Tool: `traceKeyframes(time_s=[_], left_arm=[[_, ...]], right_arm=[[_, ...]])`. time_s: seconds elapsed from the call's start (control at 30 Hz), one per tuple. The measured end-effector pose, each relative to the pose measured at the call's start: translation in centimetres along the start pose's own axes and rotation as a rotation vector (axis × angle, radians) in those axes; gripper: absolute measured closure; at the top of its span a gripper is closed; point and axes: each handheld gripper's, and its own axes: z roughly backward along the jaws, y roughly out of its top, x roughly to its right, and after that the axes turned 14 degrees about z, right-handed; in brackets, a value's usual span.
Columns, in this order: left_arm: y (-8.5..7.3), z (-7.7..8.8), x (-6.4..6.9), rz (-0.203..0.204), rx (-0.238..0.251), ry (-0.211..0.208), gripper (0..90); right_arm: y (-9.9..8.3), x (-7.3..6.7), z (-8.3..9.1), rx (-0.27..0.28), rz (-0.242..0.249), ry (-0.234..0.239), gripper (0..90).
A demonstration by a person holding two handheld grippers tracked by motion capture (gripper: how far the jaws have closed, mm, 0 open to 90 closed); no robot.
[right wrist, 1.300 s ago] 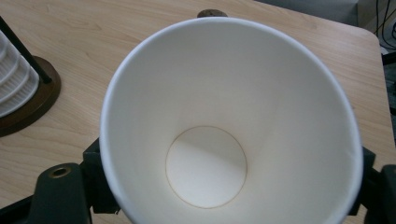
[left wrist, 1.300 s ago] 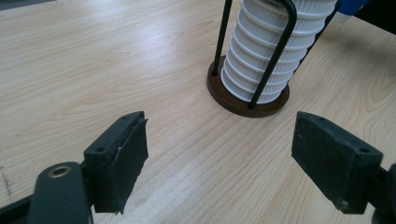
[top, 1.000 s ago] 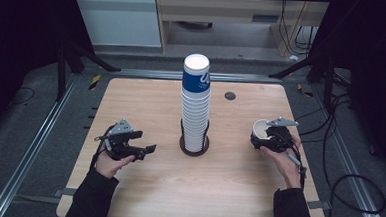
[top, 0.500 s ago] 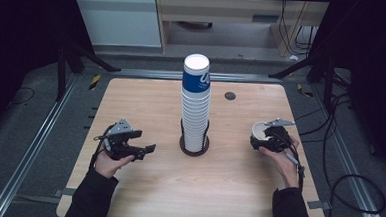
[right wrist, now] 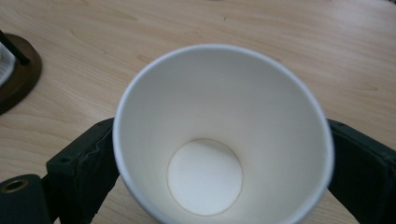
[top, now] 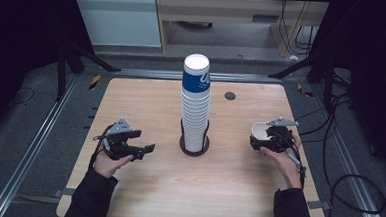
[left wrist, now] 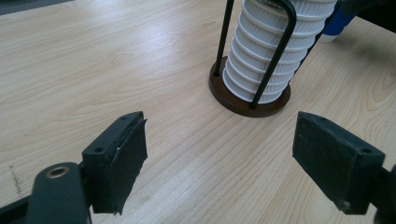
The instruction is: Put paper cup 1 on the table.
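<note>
White paper cup, single, mouth turned towards the right gripper's camera, flat bottom visible inside. It sits between the two black jaws of the right gripper, at the right side of the table, well apart from the stack. These jaws have just been opening; they flank the cup wall on both sides, and whether the pads still press on it cannot be told. The person's right hand carries this gripper close above the tabletop.

Wooden table, pale grain, rounded corners.

Stack of cups, white ribbed walls, topmost one with a blue sleeve, standing upright at the table's middle. Black wire posts rise along its sides from a dark brown round base.

Left gripper, in the person's left hand, at the left side of the table, pointed towards the stack. Jaws spread wide, nothing between them, bare wood below; the stack's base lies just ahead of them.

Small dark round fitting set into the tabletop behind the stack, to the right.
</note>
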Motion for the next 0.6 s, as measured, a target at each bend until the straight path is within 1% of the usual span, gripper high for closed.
traceKeyframes(time_s=[0.1,0.13,0.23,0.4,0.43,0.57,0.6], left_arm=[[0.0,0.0,0.0,0.002,0.000,0.000,17.2],[0.1,0.0,0.0,-0.001,-0.002,0.001,17.1],[0.1,0.1,0.0,-0.001,0.002,0.000,17.1],[0.1,0.0,0.0,-0.001,-0.002,0.001,17.0],[0.1,0.0,0.0,-0.001,-0.003,0.002,17.0],[0.0,-0.1,0.0,-0.004,-0.012,0.005,16.9],[0.0,-0.2,-0.1,-0.003,-0.013,0.006,16.9]], right_arm=[[0.2,0.1,0.9,0.044,-0.007,-0.010,6.1],[0.3,0.3,1.5,0.070,-0.012,-0.011,6.1],[0.7,0.4,2.2,0.092,-0.013,-0.013,5.9],[1.7,0.3,3.7,0.158,-0.010,-0.017,6.3],[1.9,0.2,4.1,0.182,-0.014,-0.018,6.8],[2.7,-0.1,5.2,0.237,-0.020,0.001,7.1],[3.2,-0.3,5.7,0.262,-0.028,0.024,7.0]])
